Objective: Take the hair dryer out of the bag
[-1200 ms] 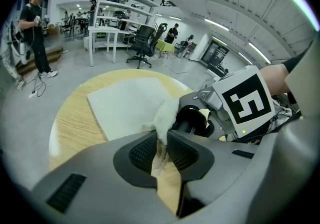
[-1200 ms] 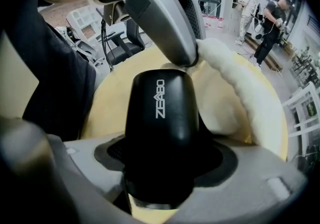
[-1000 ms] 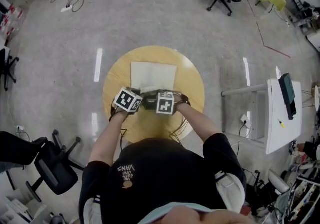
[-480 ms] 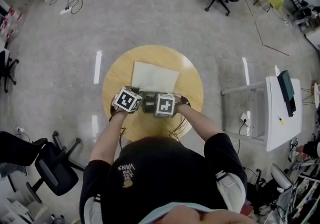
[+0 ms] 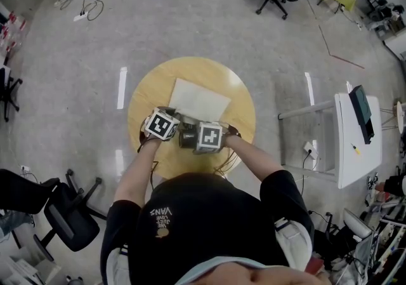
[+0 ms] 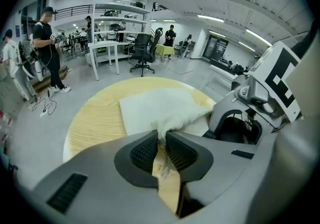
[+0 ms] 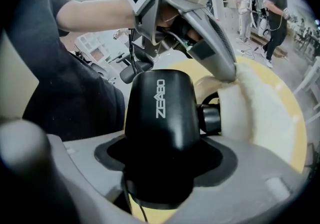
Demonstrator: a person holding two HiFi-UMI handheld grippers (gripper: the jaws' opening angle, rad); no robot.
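A white cloth bag (image 5: 200, 98) lies on the round wooden table (image 5: 149, 90). My left gripper (image 6: 161, 149) is shut on the bag's near edge, a fold of white cloth (image 6: 165, 120) pinched between its pads. My right gripper (image 7: 160, 170) is shut on a black hair dryer (image 7: 159, 113) marked ZEABO. The dryer's far end (image 7: 211, 118) sits right at the bag's mouth (image 7: 235, 113). In the head view the dryer (image 5: 186, 137) shows as a dark shape between the two marker cubes, and both pairs of fingertips are hidden under the cubes.
An office chair (image 5: 70, 214) stands at the lower left and a white side table (image 5: 352, 144) at the right. Black cables (image 5: 225, 163) hang over the round table's near edge. People stand far off by shelves (image 6: 42, 43).
The right gripper has drawn the dryer back toward me and a little right. The bag has swung, its near edge pulled along. The left gripper has kept its place.
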